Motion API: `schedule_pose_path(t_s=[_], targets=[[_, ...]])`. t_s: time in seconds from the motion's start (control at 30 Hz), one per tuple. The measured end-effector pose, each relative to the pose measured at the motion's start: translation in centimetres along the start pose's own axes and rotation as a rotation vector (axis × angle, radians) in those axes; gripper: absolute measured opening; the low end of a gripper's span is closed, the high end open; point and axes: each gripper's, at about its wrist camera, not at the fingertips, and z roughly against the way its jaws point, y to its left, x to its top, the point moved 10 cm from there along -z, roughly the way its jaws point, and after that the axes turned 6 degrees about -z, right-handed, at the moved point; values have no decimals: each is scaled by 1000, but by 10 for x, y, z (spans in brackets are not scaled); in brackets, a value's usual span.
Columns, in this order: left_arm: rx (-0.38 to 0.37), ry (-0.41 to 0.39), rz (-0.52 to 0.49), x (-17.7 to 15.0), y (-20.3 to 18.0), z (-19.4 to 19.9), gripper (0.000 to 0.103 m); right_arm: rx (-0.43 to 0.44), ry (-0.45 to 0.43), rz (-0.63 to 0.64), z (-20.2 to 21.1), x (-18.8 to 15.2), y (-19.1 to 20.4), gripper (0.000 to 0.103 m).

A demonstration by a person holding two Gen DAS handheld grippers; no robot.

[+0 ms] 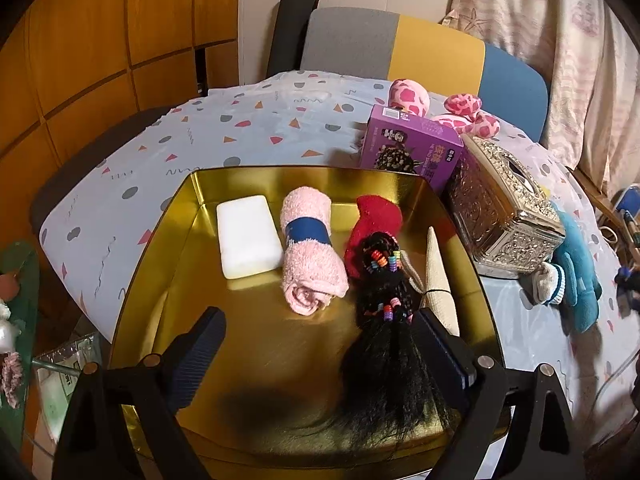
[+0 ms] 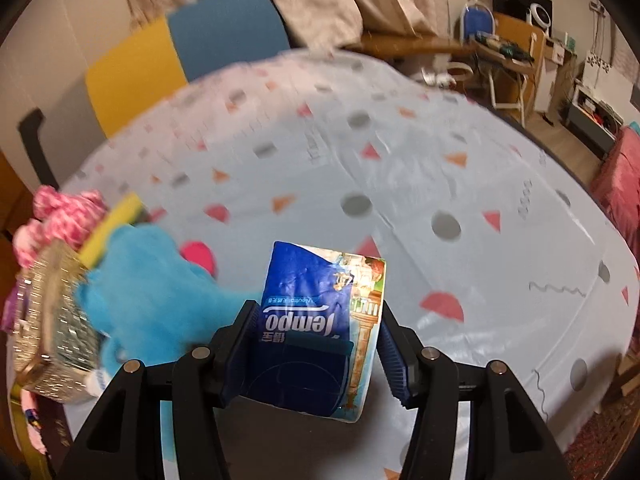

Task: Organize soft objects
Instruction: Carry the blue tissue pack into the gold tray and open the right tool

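In the left wrist view a gold tray (image 1: 168, 264) holds a white sponge block (image 1: 247, 237), a rolled pink towel (image 1: 308, 248), a red cloth (image 1: 376, 224), a black hairpiece with coloured bands (image 1: 386, 320) and a beige roll (image 1: 438, 280). My left gripper (image 1: 320, 352) is open above the tray's near part, its right finger beside the hairpiece. In the right wrist view my right gripper (image 2: 316, 344) is shut on a blue Tempo tissue pack (image 2: 320, 312), held above the table. A blue plush glove (image 2: 160, 300) lies to its left and shows in the left wrist view (image 1: 580, 276).
A purple box (image 1: 412, 148), an ornate silver tissue box (image 1: 504, 216) and a pink spotted plush (image 1: 444, 108) stand right of and behind the tray. A yellow sponge (image 2: 112, 228) lies by the silver box (image 2: 52, 320). Chairs stand behind the table (image 2: 440, 184).
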Motion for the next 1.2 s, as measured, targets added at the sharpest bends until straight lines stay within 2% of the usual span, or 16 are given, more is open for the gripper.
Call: schedule_pose_path(t_s=[0.23,0.33,0.43,0.5,0.6,0.67,0.7,0.8,0.9,1.1,1.17,1.2], targets=[[25,-17,54,3,31,5,96,107,-96,20,32,4,28,57],[44,-19,95,3,49,5,98,154,-156,66,64,4,47,57],[54,-20,134,3,63,5,98,263,-178,136,95,2,85,57],[53,-22,143,2,67,6,98,359,-179,229,121,-12,126,57],[51,-32,136,2,67,9,98,512,-107,393,142,-52,196,57],[48,-35,129,2,67,10,98,572,-49,485,145,-85,237,57],[41,-35,129,1,67,11,99,614,8,531,143,-109,265,57],[36,-34,134,0,70,11,99,676,121,603,133,-156,320,57],[30,-27,148,-2,73,10,99,709,217,651,116,-195,371,57],[20,-24,155,-5,74,9,99,679,306,664,75,-229,427,60],[24,-29,142,-5,73,9,100,678,349,637,63,-235,432,69],[31,-31,137,-5,73,9,101,679,361,620,59,-235,431,78]])
